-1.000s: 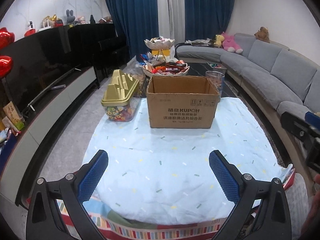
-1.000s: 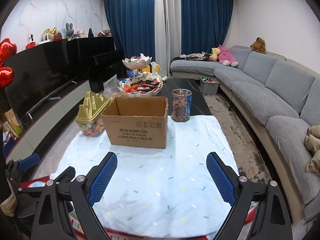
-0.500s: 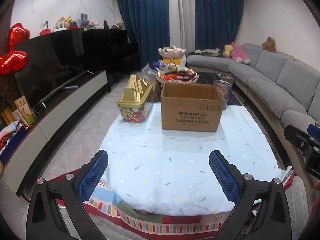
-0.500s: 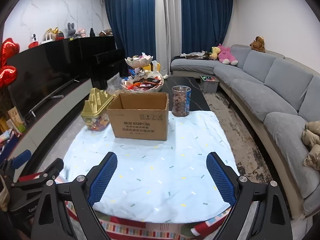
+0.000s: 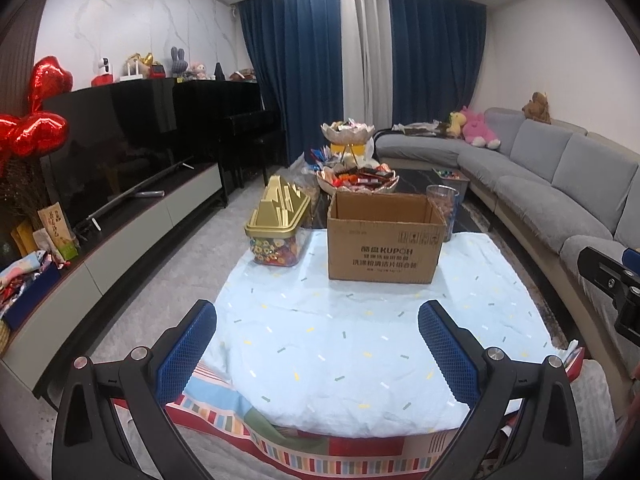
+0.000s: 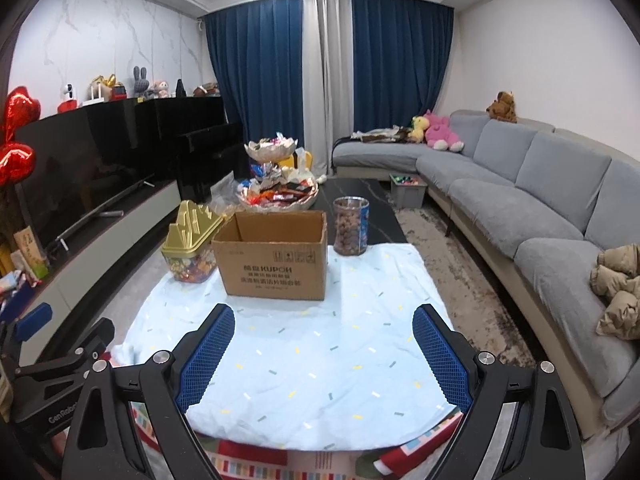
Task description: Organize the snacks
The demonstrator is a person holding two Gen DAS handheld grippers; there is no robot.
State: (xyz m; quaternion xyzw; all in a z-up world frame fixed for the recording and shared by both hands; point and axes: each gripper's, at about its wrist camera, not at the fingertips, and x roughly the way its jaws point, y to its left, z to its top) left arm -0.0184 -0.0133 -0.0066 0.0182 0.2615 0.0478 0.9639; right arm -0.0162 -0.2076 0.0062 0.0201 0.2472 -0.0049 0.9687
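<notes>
An open cardboard box (image 5: 384, 238) (image 6: 274, 258) stands at the far side of a light blue cloth (image 5: 360, 340) (image 6: 304, 344). Left of it sits a clear candy tub with a gold lid (image 5: 278, 222) (image 6: 190, 246). To the box's right is a clear jar of brown snacks (image 5: 442, 210) (image 6: 351, 226). Behind them a tiered tray of wrapped snacks (image 5: 356, 172) (image 6: 276, 188) rises. My left gripper (image 5: 318, 344) and my right gripper (image 6: 324, 354) both hover open over the near edge of the cloth, well short of the box, nothing between their fingers.
A grey sofa (image 6: 540, 208) runs along the right. A long TV console (image 5: 120, 216) with a black screen lines the left wall. Red foil balloons (image 5: 32, 128) hang at far left. A striped cloth (image 5: 320, 452) lies under the blue one's near edge.
Both grippers have drawn back from the box and risen a little, so the box and jars look smaller and the cloth's near edge shows. Their jaws stayed wide.
</notes>
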